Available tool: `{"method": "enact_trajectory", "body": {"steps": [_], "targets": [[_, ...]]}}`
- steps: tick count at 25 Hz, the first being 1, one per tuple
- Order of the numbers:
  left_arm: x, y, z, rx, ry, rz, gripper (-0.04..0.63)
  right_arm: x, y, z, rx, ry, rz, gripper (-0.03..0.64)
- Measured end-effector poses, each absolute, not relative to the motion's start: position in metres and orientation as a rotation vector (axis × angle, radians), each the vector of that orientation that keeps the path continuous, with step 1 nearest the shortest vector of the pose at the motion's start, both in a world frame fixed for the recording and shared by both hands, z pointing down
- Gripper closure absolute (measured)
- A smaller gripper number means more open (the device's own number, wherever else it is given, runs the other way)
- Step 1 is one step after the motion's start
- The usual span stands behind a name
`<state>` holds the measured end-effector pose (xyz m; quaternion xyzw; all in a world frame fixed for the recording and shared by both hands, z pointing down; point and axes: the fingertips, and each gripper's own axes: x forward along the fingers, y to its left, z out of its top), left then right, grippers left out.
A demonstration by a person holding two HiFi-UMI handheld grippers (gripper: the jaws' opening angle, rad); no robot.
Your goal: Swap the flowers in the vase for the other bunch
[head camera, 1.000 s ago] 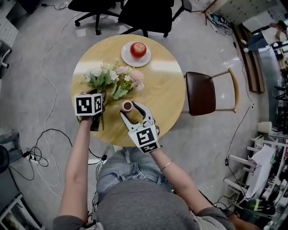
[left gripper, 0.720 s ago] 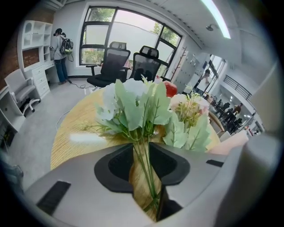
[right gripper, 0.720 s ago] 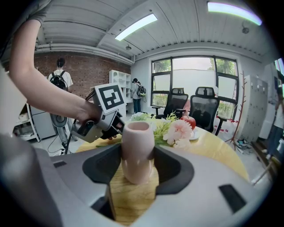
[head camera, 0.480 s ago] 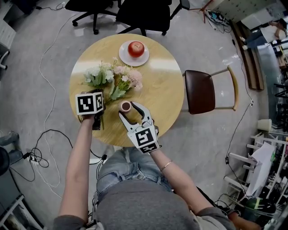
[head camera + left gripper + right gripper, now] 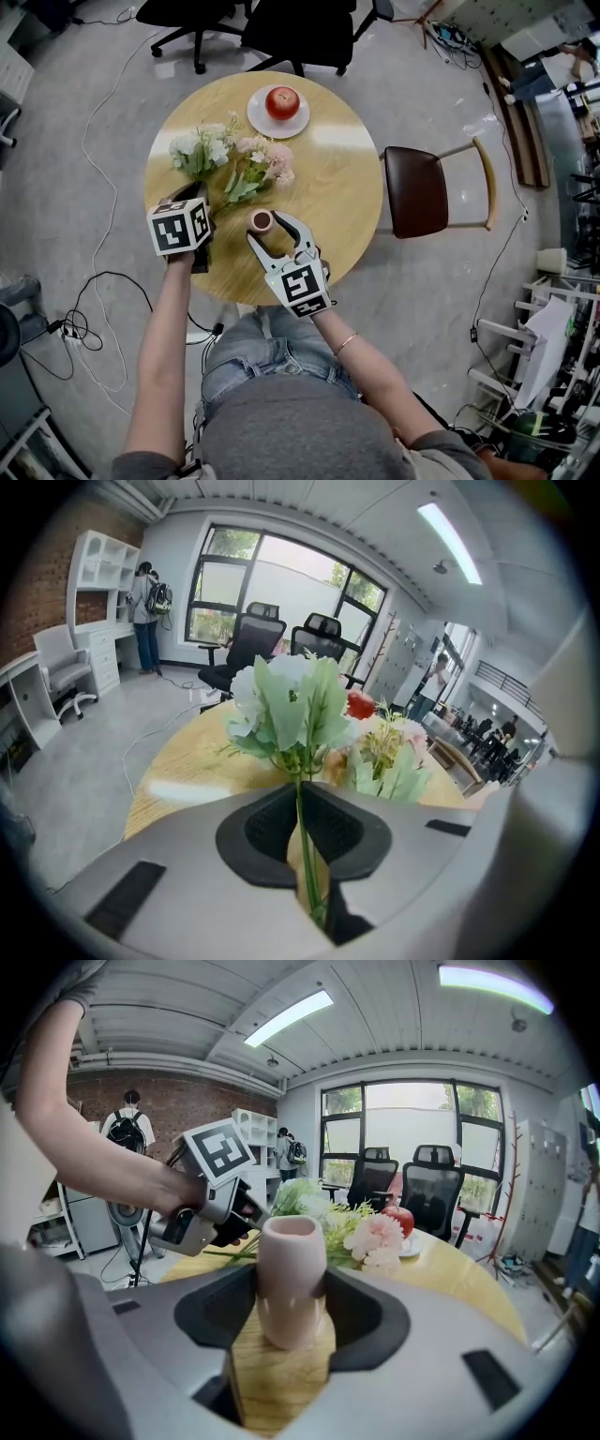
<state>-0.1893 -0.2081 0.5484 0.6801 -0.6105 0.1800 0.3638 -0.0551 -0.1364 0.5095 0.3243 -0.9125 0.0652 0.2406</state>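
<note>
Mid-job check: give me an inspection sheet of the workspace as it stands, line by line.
Surface: round wooden table, light wood.
Job's things: pink vase empty, upright near the front edge; white-green bunch, stems gripped; pink bunch lying beside it.
Clutter: apple on a white plate, far side.
Grippers: left gripper has just been closing, now shut on the white-green bunch's stems; right gripper shut on the pink vase.
Cables: cables loose on the floor at left.
Surroundings: black office chairs beyond the table; brown chair at right.
</note>
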Motion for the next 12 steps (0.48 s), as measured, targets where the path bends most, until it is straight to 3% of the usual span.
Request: {"method": "enact_trajectory", "body": {"steps": [12], "targets": [[-0.189,-0.212,0.486,2.005,-1.802,0.47,0.566,-0.055,-0.138,0.511,0.882,-2.504,0.171,0.377]]}}
